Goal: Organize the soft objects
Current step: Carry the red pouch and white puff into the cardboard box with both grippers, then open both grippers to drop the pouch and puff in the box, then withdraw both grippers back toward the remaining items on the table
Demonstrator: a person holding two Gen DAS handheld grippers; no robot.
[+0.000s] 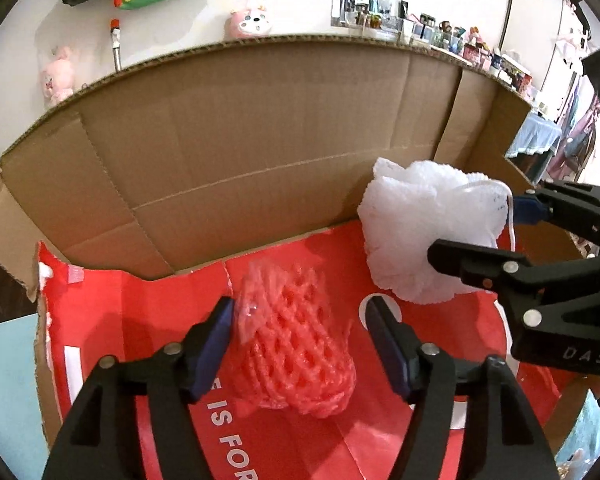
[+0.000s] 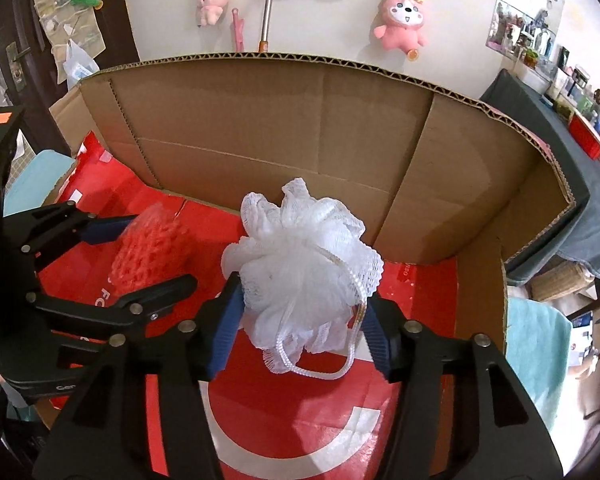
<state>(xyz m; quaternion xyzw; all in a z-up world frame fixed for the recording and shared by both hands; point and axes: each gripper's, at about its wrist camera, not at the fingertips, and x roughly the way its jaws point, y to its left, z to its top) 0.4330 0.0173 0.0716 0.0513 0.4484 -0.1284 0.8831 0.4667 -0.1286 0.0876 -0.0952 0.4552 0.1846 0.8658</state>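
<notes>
Red foam netting (image 1: 296, 336) lies on the cardboard box (image 1: 260, 128) floor between the left gripper (image 1: 300, 344)'s released pads; at its right, the white mesh puff (image 2: 300, 268) sits inside the right gripper (image 2: 300, 320)'s parted fingers (contact there unclear). Withdraw both straight back, snagging nothing.

A lived-in home room: pink plush toys (image 2: 401, 26) hang on a white wall, a shelf (image 1: 440, 30) is crowded with trinkets, and clothes (image 1: 580, 136) hang at the side.
</notes>
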